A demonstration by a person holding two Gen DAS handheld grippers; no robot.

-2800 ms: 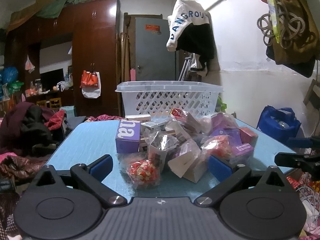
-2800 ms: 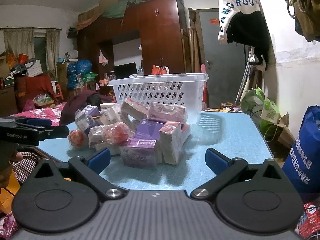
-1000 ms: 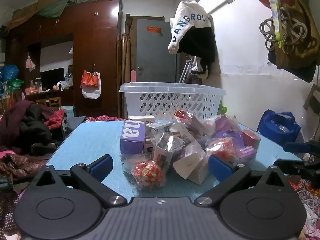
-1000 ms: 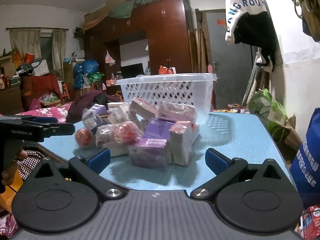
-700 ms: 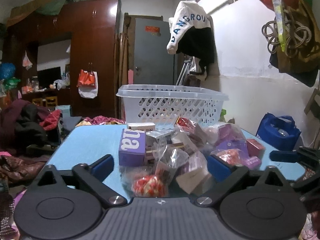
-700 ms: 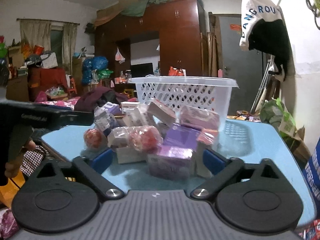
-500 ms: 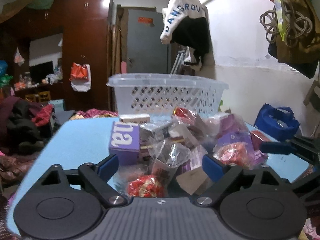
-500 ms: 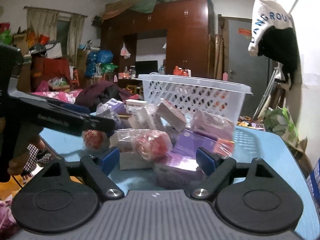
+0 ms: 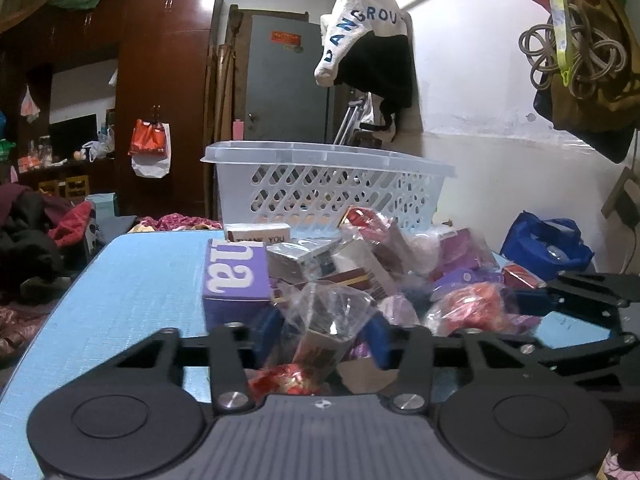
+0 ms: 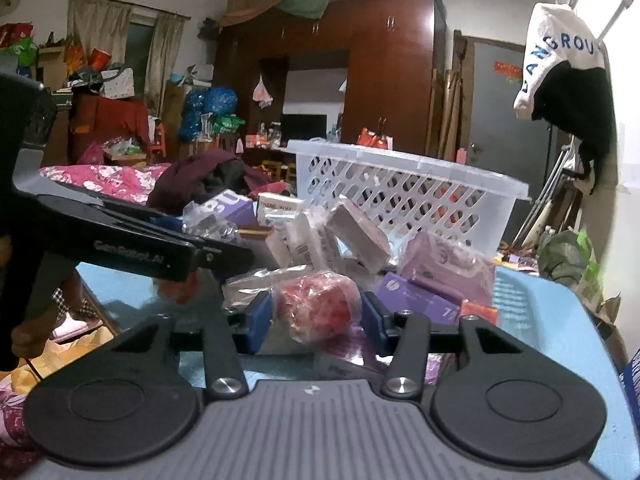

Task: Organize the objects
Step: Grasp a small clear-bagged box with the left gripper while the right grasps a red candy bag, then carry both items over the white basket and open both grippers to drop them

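Packets and boxes lie heaped on the blue table (image 9: pixel 132 280), just in front of the white basket (image 9: pixel 320 184) at twelve o'clock. The left gripper (image 9: pixel 322 334) has just been closing, and its pads now pinch a crinkled clear-bagged packet (image 9: pixel 328 320) at the heap's near edge. The right gripper (image 10: pixel 316 316) has likewise just been closing and clamps a wrapped red bundle (image 10: pixel 316 308). Both wrappers look slippery and loose, so either grip may catch film only and drop its load. Lifting could also drag neighbours like the purple box (image 9: pixel 234 276) at ten o'clock off the table. The grippers work close together and could collide.
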